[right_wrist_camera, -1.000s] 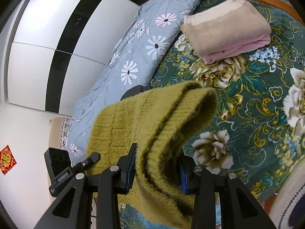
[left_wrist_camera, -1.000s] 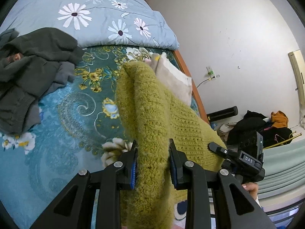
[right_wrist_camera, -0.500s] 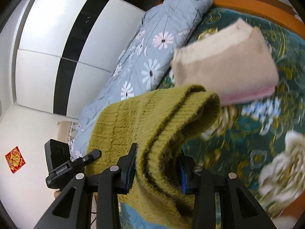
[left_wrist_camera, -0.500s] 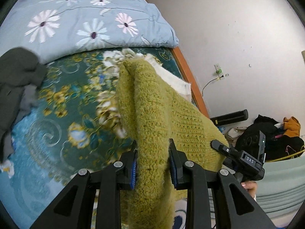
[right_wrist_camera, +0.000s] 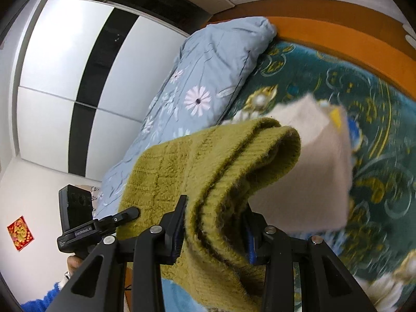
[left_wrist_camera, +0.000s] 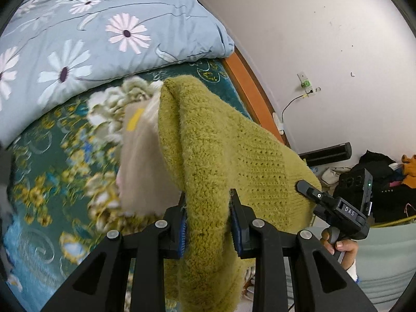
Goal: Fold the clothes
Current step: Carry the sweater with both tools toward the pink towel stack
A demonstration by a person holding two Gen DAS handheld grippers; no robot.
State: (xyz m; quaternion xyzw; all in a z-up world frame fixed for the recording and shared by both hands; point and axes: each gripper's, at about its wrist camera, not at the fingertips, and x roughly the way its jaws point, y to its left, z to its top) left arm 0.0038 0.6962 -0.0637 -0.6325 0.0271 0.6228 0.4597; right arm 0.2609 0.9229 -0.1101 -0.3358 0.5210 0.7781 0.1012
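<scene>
Your left claw (left_wrist_camera: 208, 223) stays pinched on the folded olive sweater (left_wrist_camera: 215, 150), and your right claw (right_wrist_camera: 212, 230) stays clamped on its other end, so the knit hangs doubled between them above the bed (left_wrist_camera: 59, 171). Over the last second you've swung both toward the headboard end: the dark clothes heap has left the left view, and the folded beige garment (right_wrist_camera: 304, 182) now sits just beyond the sweater's fold, blurred by motion. That suggests you're carrying it to stack there. The sweater looks thick, fuzzy, loosely knit, its fold rounded rather than crisp, edges drooping below the claws
</scene>
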